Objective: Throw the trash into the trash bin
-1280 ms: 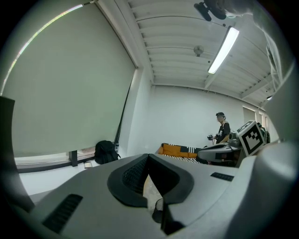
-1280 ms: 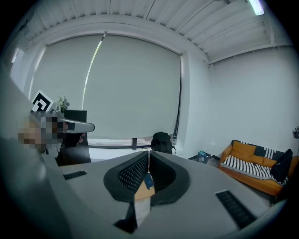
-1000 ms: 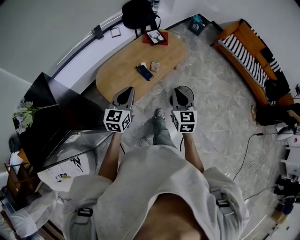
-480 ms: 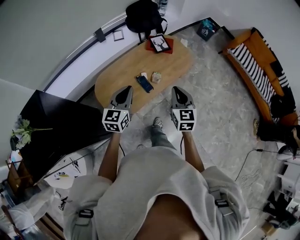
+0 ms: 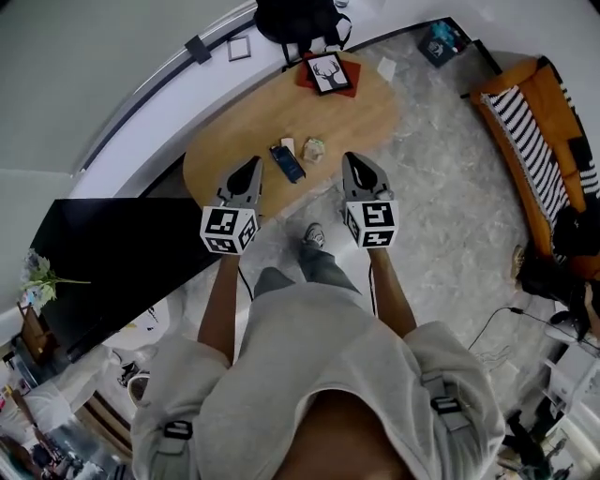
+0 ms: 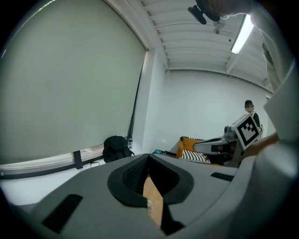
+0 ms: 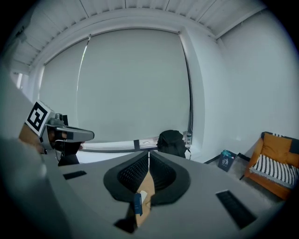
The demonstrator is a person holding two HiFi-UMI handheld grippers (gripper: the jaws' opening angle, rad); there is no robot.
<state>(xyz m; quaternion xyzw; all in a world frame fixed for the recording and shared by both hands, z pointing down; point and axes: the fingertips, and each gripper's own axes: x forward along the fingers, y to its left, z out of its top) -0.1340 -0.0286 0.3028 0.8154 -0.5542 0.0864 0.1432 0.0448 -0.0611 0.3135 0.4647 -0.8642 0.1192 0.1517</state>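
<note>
A crumpled bit of trash (image 5: 313,148) lies on the oval wooden table (image 5: 225,155), next to a dark blue phone (image 5: 288,162) and a small white scrap (image 5: 287,144). The teal trash bin (image 5: 439,42) stands on the floor at the far right, by the wall; the right gripper view also shows this bin (image 7: 227,159). My left gripper (image 5: 254,162) and right gripper (image 5: 349,158) hover side by side over the table's near edge, both shut and empty. Between the right jaws I glimpse the phone (image 7: 137,204).
A framed deer picture (image 5: 328,73) sits at the table's far end, a black backpack (image 5: 295,19) behind it. An orange sofa (image 5: 534,141) lines the right side. A black cabinet (image 5: 103,272) stands at the left. A white paper (image 5: 386,67) lies on the floor. A person (image 6: 250,109) stands in the background.
The person has stepped toward the table, and both grippers now reach over its near edge. Both stay shut.
</note>
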